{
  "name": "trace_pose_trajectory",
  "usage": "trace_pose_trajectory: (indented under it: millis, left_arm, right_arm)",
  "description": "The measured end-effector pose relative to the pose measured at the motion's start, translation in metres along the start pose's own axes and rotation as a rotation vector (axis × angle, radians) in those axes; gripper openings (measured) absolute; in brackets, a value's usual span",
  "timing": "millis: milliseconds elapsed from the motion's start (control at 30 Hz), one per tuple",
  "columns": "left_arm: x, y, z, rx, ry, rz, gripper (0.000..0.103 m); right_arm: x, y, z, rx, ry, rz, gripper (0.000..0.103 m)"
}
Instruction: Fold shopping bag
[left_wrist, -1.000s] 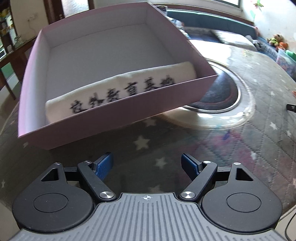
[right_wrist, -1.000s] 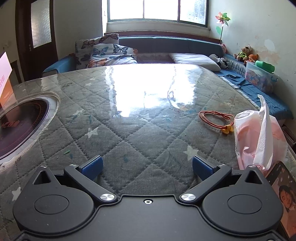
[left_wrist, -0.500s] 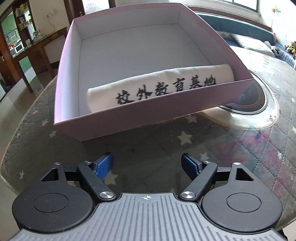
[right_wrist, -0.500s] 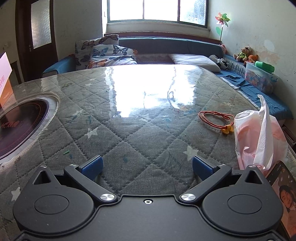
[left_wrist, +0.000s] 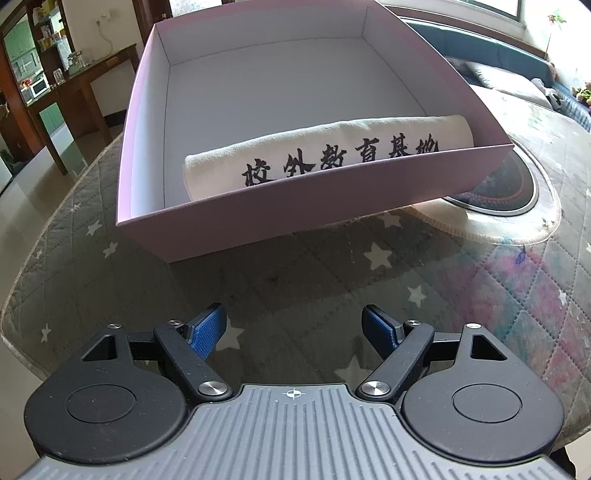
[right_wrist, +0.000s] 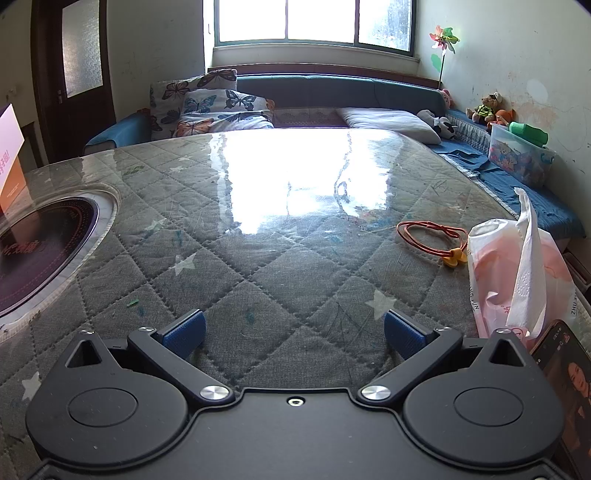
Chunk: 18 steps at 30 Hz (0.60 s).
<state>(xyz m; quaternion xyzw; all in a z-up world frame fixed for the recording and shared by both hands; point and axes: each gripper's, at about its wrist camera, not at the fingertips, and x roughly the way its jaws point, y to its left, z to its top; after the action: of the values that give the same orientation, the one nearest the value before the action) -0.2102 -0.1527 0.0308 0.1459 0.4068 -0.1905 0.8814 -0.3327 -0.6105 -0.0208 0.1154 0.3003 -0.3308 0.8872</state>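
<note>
Above the table, both claws wide, empty.

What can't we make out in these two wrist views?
- Bag, left wrist view: its lower part and the bottoms of the printed characters are hidden by the box front wall.
- Phone, right wrist view: cut off by the right edge and the gripper body.
- Hob, left view: partly behind the box corner.
- Orange-white card, right view: cut by the left edge, print unreadable.
</note>
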Motion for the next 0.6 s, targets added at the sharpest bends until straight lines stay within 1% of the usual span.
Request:
trace_pose_trajectory:
  millis: [600]
  left_arm:
    - [-0.007,-0.029,-0.002,0.083,0.017,-0.048,0.081]
  right_arm:
    - [-0.002,0.001,-0.001,0.006,-0.001,-0.004,0.103]
